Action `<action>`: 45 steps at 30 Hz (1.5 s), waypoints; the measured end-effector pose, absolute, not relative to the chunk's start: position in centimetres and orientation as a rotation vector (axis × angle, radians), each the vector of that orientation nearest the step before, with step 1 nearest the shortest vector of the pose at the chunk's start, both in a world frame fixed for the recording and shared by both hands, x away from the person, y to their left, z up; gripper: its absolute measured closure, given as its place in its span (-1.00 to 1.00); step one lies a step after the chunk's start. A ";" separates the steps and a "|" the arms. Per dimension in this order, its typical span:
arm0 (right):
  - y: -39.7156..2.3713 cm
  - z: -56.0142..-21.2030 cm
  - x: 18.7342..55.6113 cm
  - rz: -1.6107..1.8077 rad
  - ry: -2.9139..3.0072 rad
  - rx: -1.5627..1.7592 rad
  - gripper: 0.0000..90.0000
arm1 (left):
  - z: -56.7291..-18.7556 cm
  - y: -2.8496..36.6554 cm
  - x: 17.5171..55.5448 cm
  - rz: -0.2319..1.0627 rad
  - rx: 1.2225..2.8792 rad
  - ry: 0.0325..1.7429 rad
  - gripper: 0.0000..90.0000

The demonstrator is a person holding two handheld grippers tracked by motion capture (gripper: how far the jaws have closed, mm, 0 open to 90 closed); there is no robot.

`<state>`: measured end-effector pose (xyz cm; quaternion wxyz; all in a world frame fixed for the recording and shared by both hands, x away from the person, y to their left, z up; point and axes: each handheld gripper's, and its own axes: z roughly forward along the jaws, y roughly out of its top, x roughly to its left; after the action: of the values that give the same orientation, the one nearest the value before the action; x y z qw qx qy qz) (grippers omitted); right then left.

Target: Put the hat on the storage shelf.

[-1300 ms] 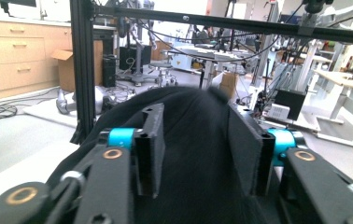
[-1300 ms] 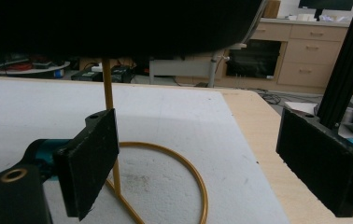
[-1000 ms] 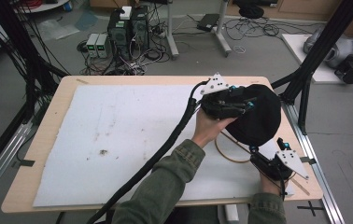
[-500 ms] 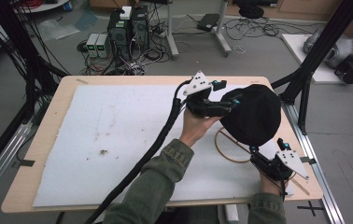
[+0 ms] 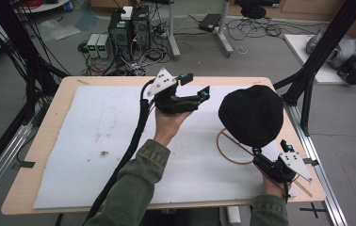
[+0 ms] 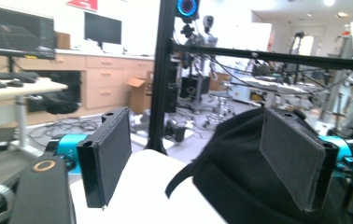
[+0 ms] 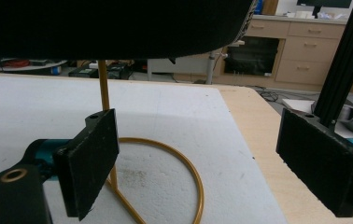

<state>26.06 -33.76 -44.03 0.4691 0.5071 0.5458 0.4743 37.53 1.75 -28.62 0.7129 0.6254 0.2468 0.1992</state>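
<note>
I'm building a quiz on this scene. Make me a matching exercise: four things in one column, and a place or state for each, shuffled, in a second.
Things:
1. black hat
2. gold wire stand
3. left gripper
4. right gripper

Places or states:
A. open, raised above the white sheet, beside the hat
B. ring base lying on the white sheet
C. sitting on top of the stand
D. open, low at the table's near right edge

Pairs: 1-C, 2-B, 3-A, 4-D

Wooden table (image 5: pixel 63 101); white sheet (image 5: pixel 96 141); hat stand (image 5: pixel 232 148).
</note>
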 end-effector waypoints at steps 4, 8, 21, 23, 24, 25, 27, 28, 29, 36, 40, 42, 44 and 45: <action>-33.9 -44.0 26.0 1.155 1.337 1.247 -0.73 | -29.3 4.5 37.3 0.482 1.382 0.595 -0.49; -33.9 -44.0 26.0 1.154 1.328 1.247 -0.73 | -30.1 7.3 37.1 0.517 1.363 0.655 -0.50; -33.8 -44.0 26.0 1.147 1.332 1.248 -0.72 | -32.8 14.2 35.5 0.620 1.319 0.773 -0.55; -33.8 -44.0 25.9 1.147 1.333 1.248 -0.72 | -33.2 14.8 35.2 0.651 1.316 0.787 -0.54; -33.8 -44.0 25.9 1.145 1.333 1.247 -0.73 | -33.4 15.1 35.0 0.669 1.316 0.796 -0.53; -33.8 -44.0 25.9 1.146 1.331 1.247 -0.72 | -33.5 15.4 34.8 0.682 1.318 0.800 -0.53; -33.7 -44.0 25.9 1.148 1.331 1.247 -0.72 | -33.8 16.1 34.4 0.701 1.317 0.815 -0.53; -33.7 -44.0 25.9 1.147 1.334 1.245 -0.72 | -33.9 16.4 34.3 0.708 1.315 0.819 -0.53; -33.7 -44.0 25.9 1.149 1.332 1.246 -0.72 | -34.0 16.8 34.1 0.716 1.313 0.826 -0.54; -33.7 -44.0 25.9 1.146 1.332 1.249 -0.73 | -35.2 19.6 33.2 0.792 1.318 0.922 -0.59; -33.7 -44.0 25.8 1.145 1.334 1.247 -0.73 | -35.9 21.4 32.6 0.835 1.307 0.978 -0.61; -33.7 -44.0 25.9 1.143 1.336 1.247 -0.73 | -36.3 22.3 32.3 0.856 1.288 1.005 -0.61; -33.7 -44.0 25.9 1.143 1.339 1.247 -0.73 | -36.6 23.1 31.9 0.874 1.282 1.033 -0.61; -33.7 -44.0 25.9 1.143 1.339 1.248 -0.73 | -36.8 23.4 31.7 0.891 1.277 1.047 -0.61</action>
<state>25.87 -33.67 -44.00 0.4722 0.5097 0.5470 0.4669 31.74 23.44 -36.77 0.5912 0.5491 0.4500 0.3828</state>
